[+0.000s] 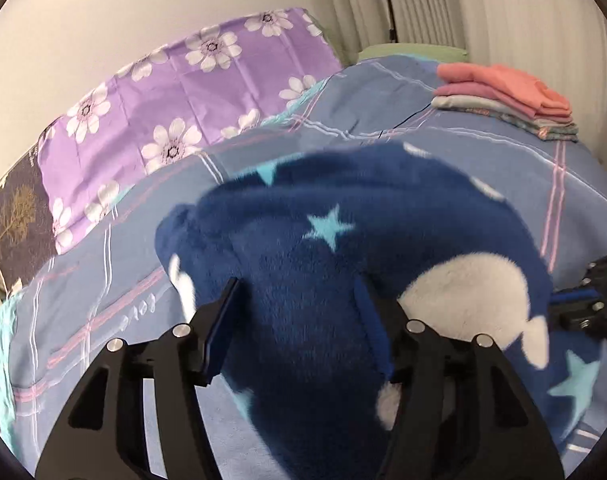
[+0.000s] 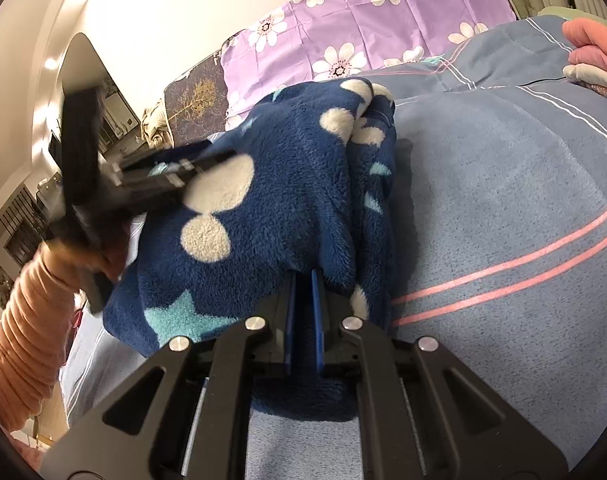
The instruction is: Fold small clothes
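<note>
On the blue bedspread [image 2: 503, 184], right tongs [image 2: 303, 280] pinch the starry fleece [image 2: 287, 168]; left tongs [image 1: 295, 300] stand spread.

My left gripper [image 2: 171, 172] is smeared with blur in the right wrist view, so I can't read its jaws there. The fleece [image 1: 303, 272] covers one of my left fingers [image 1: 369, 300] and runs off the bottom edge. My right gripper [image 2: 303, 280] buries its tips in fleece. The folded stack [image 2: 595, 56] is cut by the frame.
</note>
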Demonstrator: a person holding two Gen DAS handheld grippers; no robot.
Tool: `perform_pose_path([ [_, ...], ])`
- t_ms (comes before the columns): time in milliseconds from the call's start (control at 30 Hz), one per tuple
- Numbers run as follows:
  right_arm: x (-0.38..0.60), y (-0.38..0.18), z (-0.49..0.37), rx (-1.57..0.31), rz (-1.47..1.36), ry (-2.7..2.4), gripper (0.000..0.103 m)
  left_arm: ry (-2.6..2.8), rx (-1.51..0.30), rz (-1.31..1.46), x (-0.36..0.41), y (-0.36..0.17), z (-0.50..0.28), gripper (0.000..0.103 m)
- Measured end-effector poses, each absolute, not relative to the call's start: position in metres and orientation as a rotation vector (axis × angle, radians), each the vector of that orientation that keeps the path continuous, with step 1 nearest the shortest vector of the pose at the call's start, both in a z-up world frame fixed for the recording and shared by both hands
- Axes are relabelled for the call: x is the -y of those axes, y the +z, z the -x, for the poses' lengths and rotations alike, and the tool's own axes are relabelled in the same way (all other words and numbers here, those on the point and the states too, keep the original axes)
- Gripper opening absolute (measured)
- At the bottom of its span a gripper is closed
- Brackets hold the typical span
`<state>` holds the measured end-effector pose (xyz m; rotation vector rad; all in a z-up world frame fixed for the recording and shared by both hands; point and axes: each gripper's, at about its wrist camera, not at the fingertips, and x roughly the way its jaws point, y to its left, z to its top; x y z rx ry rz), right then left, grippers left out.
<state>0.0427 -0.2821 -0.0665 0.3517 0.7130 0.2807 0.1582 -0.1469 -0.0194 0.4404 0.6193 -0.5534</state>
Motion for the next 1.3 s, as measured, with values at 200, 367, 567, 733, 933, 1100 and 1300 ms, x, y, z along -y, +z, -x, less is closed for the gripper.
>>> perform_pose_path([
  [200, 0.274, -0.055, -0.037, -0.717, -0.302, 0.229, 0.008, -0.560, -0.652, -0.415, 0.148, -0.017, -0.159, 0.057],
  [367, 0.263, 0.007, -0.028, -0.595, -0.178, 0.218, 0.026, -0.557, -0.659, -0.373, 0.146, -0.018, -0.160, 0.057],
  [567, 0.264, 0.011, -0.098, -0.670, -0.122, 0.199, 0.025, -0.544, -0.647, -0.349, 0.147, -0.019, -0.162, 0.057],
  [733, 0.281, -0.045, -0.130, -0.815, -0.195, 0.190, 0.024, -0.541, -0.607, -0.301, 0.144, -0.020, -0.158, 0.058],
  [933, 0.280, -0.043, -0.126, -0.802, -0.153, 0.188, 0.026, -0.596, -0.609, -0.241, 0.126, 0.002, -0.129, 0.059],
  [1100, 0.287, -0.034, -0.128, -0.826, -0.202, 0.211, 0.026, -0.724, -0.635, -0.252, 0.108, -0.002, -0.074, 0.054],
  [1300, 0.270, 0.020, -0.138, -0.779, -0.180, 0.140, 0.034, -0.670, -0.675, -0.329, 0.115, -0.029, -0.063, 0.051],
])
